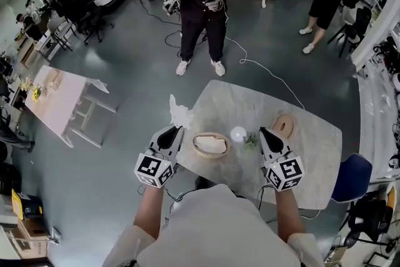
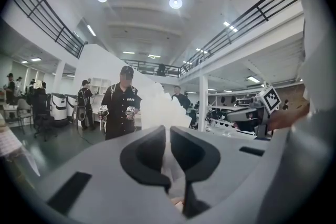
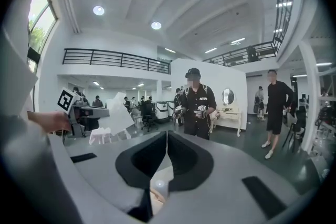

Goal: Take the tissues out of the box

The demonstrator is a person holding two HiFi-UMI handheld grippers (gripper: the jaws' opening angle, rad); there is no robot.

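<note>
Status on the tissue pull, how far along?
Done: one tissue is clear of the oval tissue box. In hand: the left gripper pinches it in its jaws, raised left of the box; right gripper shut, empty. Left: more white tissue shows in the box opening.

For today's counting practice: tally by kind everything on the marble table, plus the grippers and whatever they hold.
Grippers: 2, the left gripper and the right gripper
Loose tissue: 1, in the left gripper's jaws
Tissue box: 1
White ball: 1
Green sprig: 1
Wooden ring: 1
Total: 7
</note>
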